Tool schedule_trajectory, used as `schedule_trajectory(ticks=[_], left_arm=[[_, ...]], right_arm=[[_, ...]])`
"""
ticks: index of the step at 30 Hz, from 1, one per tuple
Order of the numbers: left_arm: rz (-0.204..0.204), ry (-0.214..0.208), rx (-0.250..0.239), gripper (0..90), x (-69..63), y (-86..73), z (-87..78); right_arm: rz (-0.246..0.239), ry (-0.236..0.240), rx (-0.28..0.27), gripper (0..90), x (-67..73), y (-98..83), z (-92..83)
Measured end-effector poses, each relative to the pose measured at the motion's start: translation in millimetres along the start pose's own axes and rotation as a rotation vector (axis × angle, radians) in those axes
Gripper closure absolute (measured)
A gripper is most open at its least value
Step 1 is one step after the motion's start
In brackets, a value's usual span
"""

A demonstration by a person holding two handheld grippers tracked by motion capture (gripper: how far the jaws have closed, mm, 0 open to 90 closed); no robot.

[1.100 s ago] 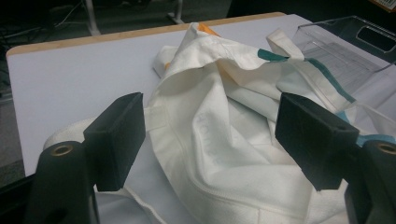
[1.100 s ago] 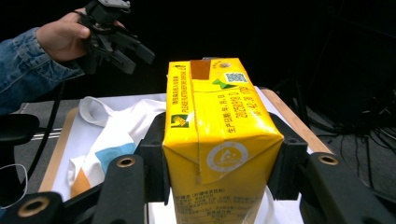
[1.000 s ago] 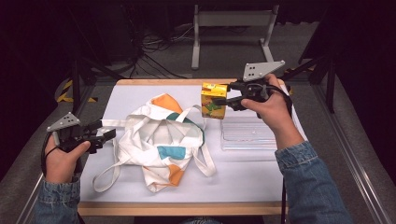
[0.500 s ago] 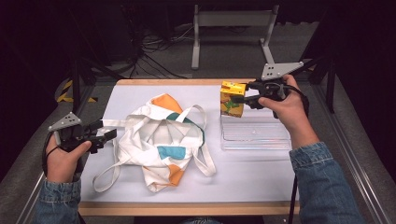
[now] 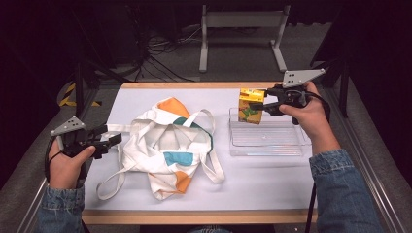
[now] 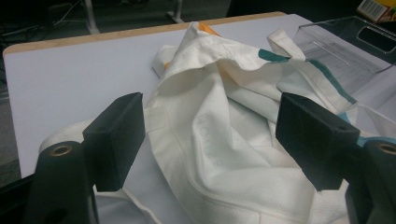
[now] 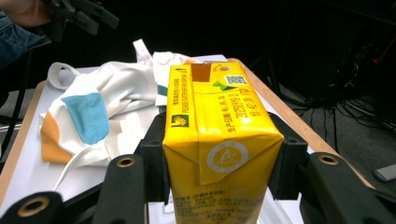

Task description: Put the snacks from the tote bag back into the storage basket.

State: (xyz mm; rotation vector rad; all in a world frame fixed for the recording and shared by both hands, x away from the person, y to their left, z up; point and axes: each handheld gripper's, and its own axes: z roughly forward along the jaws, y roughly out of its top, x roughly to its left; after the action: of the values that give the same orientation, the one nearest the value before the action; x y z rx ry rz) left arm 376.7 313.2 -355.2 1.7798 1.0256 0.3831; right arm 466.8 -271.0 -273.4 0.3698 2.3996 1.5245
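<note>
A yellow drink carton (image 5: 250, 106) (image 7: 219, 140) hangs upright over the far left corner of a clear plastic tray (image 5: 286, 145), with my right gripper (image 5: 257, 104) (image 7: 219, 163) shut on its sides. A white tote bag (image 5: 167, 145) (image 6: 224, 126) with orange and teal patches lies crumpled mid-table. My left gripper (image 5: 112, 141) (image 6: 210, 140) is open at the bag's left edge, its jaws spread wide on either side of a fold of the cloth without pinching it. The bag's straps (image 5: 109, 182) trail toward the near edge.
The white tabletop (image 5: 272, 184) has a wooden rim. Beyond its far edge stand a grey metal frame (image 5: 243, 34) and floor cables (image 5: 165, 58). A dark pole (image 5: 80, 73) rises at the far left, another dark stand (image 5: 340, 73) at the right.
My right gripper has carried the carton rightward, from above the bag's right edge to above the tray's far left corner. The left gripper has stayed put.
</note>
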Motion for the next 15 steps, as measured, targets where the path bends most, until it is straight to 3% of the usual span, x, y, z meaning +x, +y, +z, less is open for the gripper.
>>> schedule_trajectory(ticks=[15], left_arm=[[0.000,0.001,0.007,24.7,-0.1,-1.1,0.3]], right_arm=[[0.034,0.028,0.042,50.8,-2.0,-33.9,5.8]])
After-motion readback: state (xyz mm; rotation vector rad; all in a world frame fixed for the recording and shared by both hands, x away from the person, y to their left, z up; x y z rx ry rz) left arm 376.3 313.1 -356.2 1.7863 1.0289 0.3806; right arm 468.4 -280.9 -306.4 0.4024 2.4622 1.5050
